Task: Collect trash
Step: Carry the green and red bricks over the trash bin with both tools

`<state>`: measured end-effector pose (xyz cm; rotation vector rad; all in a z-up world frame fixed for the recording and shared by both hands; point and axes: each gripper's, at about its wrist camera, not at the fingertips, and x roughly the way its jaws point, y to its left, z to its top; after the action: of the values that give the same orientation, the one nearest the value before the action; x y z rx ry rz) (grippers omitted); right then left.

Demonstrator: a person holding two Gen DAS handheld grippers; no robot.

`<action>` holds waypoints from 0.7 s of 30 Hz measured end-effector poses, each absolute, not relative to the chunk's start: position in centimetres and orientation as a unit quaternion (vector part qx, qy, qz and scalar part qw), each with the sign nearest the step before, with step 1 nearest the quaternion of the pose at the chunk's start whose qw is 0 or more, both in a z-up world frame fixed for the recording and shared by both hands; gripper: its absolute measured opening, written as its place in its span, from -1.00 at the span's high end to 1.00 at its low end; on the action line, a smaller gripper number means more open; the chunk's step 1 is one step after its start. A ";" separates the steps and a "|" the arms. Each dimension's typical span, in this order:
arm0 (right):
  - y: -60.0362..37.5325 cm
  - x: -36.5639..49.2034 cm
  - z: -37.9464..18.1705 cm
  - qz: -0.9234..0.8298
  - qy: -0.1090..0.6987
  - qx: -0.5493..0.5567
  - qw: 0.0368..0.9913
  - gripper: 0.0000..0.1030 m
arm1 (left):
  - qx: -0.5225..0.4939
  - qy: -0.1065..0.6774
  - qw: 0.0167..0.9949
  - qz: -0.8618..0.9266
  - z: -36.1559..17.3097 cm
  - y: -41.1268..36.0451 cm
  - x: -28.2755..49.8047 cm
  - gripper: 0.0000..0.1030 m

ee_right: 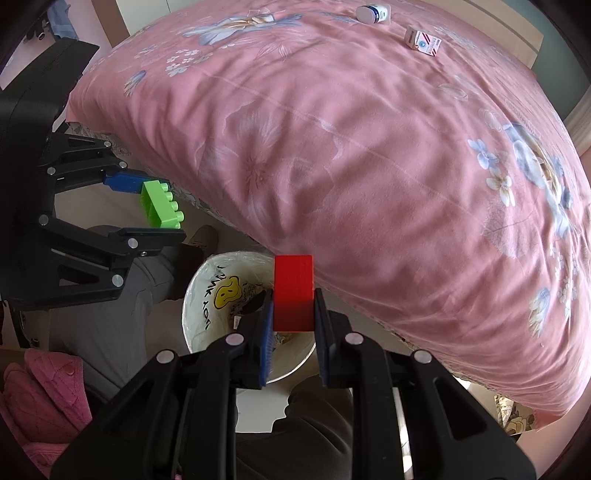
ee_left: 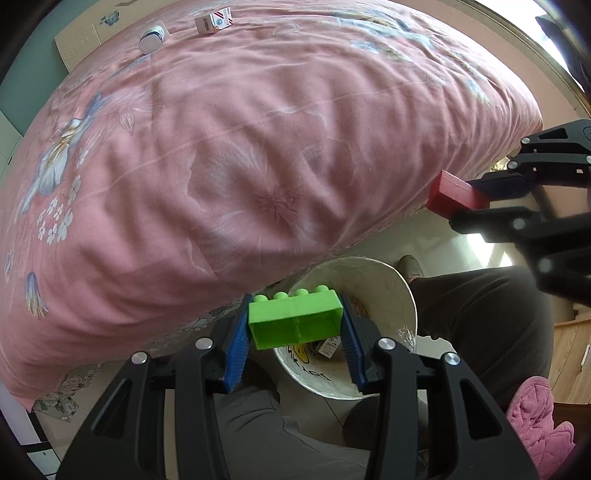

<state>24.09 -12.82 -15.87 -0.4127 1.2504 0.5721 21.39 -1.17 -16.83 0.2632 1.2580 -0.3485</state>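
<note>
Left gripper (ee_left: 295,328) clamps a green toy brick (ee_left: 294,319), long axis across the fingers, directly above the lined trash bin (ee_left: 402,295). Right gripper (ee_right: 293,314) pinches a red block (ee_right: 293,284) over the bin's near rim, equally close for dropping.

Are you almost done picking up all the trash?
About halfway. The trash bin already has some scraps inside. Right now the left gripper holds a green brick and the right gripper holds a red block, both above the bin. Still left on the pink bed: a small bottle and a little box.
</note>
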 end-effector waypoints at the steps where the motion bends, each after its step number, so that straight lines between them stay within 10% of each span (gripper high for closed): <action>1: -12.8 24.0 -16.4 0.263 0.577 -0.187 0.750 0.59 | 0.121 0.587 0.784 -0.162 -17.3 -1.2 21.4 0.09; 21: -12.0 22.0 -27.3 0.267 0.648 -0.185 0.689 0.59 | 0.101 0.658 0.728 -0.166 -27.6 -1.8 20.6 0.09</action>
<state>21.98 -11.98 -27.33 -0.4139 1.4498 0.5967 20.59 -1.77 -27.61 0.2225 1.4496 -0.3665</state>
